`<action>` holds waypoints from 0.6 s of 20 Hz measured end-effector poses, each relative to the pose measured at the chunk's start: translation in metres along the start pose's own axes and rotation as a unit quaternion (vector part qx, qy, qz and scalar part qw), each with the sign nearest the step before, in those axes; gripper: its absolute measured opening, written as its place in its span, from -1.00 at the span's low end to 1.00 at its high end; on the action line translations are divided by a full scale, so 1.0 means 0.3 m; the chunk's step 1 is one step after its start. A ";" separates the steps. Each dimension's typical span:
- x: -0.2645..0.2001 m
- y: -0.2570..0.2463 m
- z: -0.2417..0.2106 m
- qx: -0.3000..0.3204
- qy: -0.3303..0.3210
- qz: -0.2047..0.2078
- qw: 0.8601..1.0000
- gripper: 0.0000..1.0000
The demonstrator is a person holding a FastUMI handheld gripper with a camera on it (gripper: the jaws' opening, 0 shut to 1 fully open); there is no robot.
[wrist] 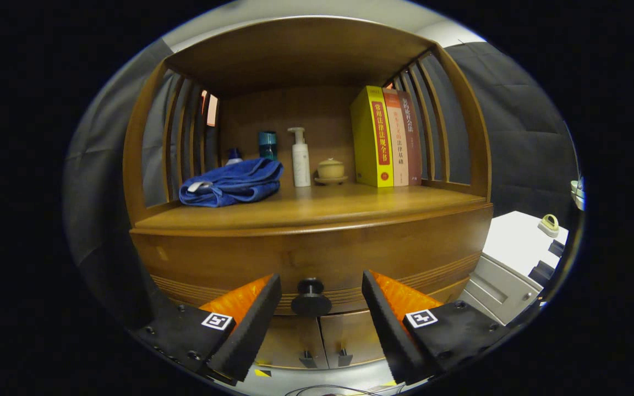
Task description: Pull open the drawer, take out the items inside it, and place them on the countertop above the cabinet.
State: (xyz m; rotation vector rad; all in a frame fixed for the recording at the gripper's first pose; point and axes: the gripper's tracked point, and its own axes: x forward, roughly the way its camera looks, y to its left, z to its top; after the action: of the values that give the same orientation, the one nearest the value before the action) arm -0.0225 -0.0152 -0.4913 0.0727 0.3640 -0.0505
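Gripper view: the gripper (321, 300) hangs wide open and empty before the wooden cabinet's drawer (317, 256), its dark knob (310, 298) between the fingers, untouched. The drawer appears closed, so opening looks to be the step in hand; next, closing on the knob and pulling straight back. The countertop (317, 206) above already carries a blue towel (231, 182).

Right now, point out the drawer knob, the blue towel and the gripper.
drawer knob (311, 297), gripper view, its round front disc.
blue towel (233, 182), gripper view, middle of its folds.
gripper (321, 289), gripper view, open, midway between fingertips flanking the knob.
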 end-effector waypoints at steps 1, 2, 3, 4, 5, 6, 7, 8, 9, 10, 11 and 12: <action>0.008 0.000 -0.021 -0.006 0.005 -0.001 1.000 0.97; 0.017 0.006 -0.032 -0.009 0.006 0.000 1.000 0.93; 0.020 0.021 -0.035 -0.007 0.007 0.004 1.000 0.84; 0.029 0.031 -0.037 -0.006 0.008 0.006 1.000 0.76; 0.032 0.037 -0.039 -0.007 0.010 0.010 1.000 0.68; 0.043 0.061 -0.055 -0.013 0.019 0.019 1.000 0.48; 0.039 0.064 -0.052 -0.032 0.020 0.021 0.999 0.29; 0.047 0.064 -0.063 -0.055 0.026 0.027 0.998 0.09; 0.032 0.065 -0.055 -0.066 0.021 0.032 0.997 0.01; 0.042 0.065 -0.065 -0.061 0.023 0.035 0.997 -0.07; 0.036 0.064 -0.062 -0.046 0.023 0.034 0.998 -0.11; 0.026 0.061 -0.068 -0.031 0.030 0.031 0.999 -0.14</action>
State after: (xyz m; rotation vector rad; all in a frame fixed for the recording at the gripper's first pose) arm -0.0212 0.0043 -0.5119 0.0248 0.4220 0.0233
